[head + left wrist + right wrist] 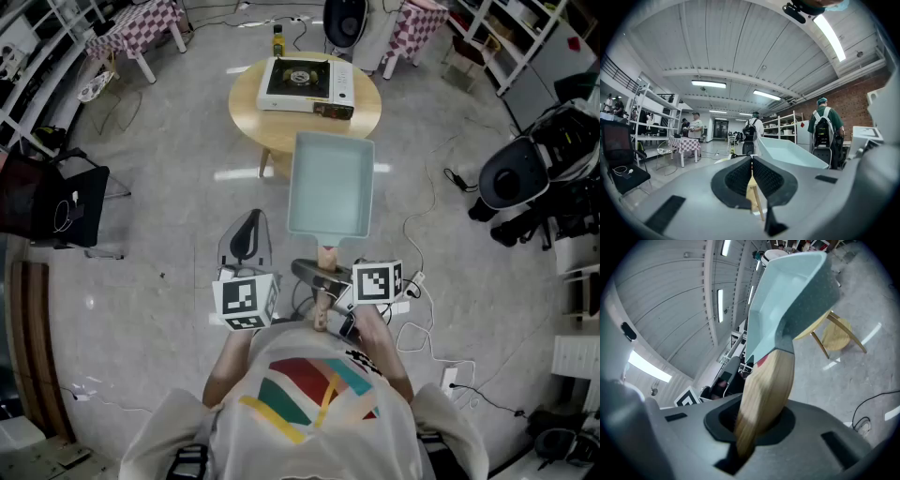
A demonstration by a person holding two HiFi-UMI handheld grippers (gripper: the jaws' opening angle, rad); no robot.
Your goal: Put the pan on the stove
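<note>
A rectangular pale teal pan [330, 183] with a wooden handle [325, 259] is held level in the air over the floor, short of the round wooden table [251, 105]. My right gripper [319, 275] is shut on the handle [765, 385], and the pan [787, 296] stretches away from its jaws. A white portable stove [305, 82] sits on the table top with its burner bare. To the left of the handle, my left gripper [249, 220] points forward with its jaws shut and nothing held [751, 174]; the pan [787, 152] shows on its right.
A small bottle [277, 39] stands at the table's far edge behind the stove. A black chair [56, 202] is to the left and a black machine [516, 178] to the right. Cables [422, 281] trail on the floor. Checked tables [141, 26] and several people [824, 129] are farther off.
</note>
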